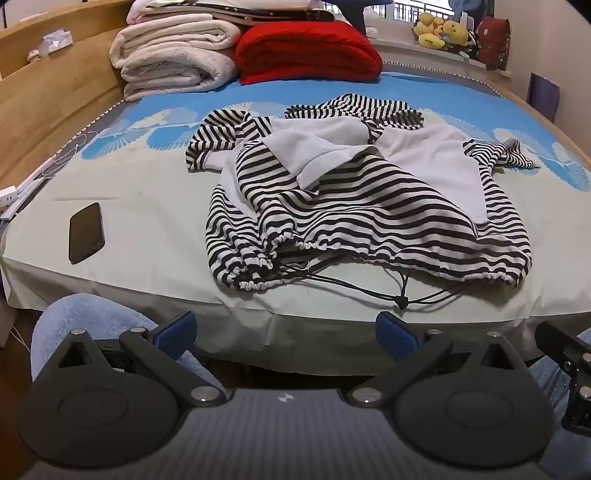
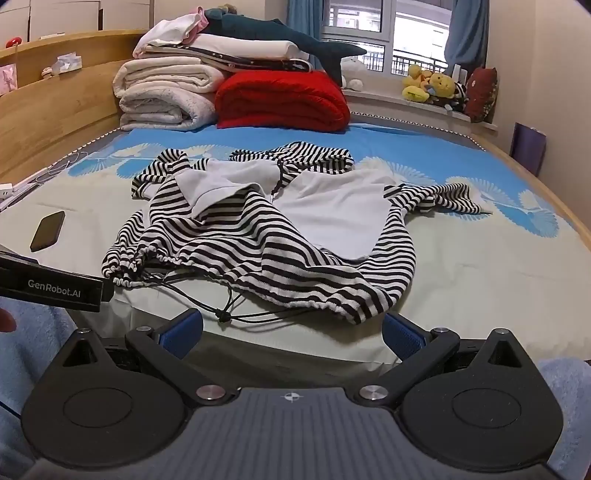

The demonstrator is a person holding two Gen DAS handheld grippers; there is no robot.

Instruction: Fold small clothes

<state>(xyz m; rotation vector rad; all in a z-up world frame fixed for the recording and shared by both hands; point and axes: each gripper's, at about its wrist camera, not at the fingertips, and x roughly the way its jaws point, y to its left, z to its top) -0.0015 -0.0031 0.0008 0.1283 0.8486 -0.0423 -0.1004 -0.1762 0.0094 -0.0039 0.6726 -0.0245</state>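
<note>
Striped hooded jacket (image 1: 354, 206) lying rumpled and partly inside out on a bed, its pale lining (image 1: 436, 158) turned upward across the middle and right. The garment's long axis runs from the near edge of the mattress toward the far side: the gathered drawstring hem (image 1: 295, 243) faces the cameras, the striped hood (image 1: 354, 107) lies at the far end. One sleeve (image 1: 506, 153) trails out to the right, the other is bunched at the left near the hood. A black drawstring cord (image 1: 402, 301) loops out of the hem onto the sheet beside the bed's near edge. The left gripper (image 1: 286, 332) hangs in front of the mattress edge with its blue-padded fingers spread wide and nothing between them; the right gripper (image 2: 291, 328) stands likewise, wide apart and empty, neither touching the cloth. The bed sheet (image 1: 147, 206) is pale at the near half and blue with white fan motifs farther back. A dark phone (image 1: 86, 232) lies flat on the sheet, well left of the jacket. At the far side: folded white blankets (image 1: 173, 55), a folded red blanket (image 1: 306, 51), a wooden headboard (image 1: 48, 92) to the left, and plush toys (image 2: 432, 86) on the window sill (image 2: 417, 105) beneath a window with blue curtains (image 2: 465, 33).
</note>
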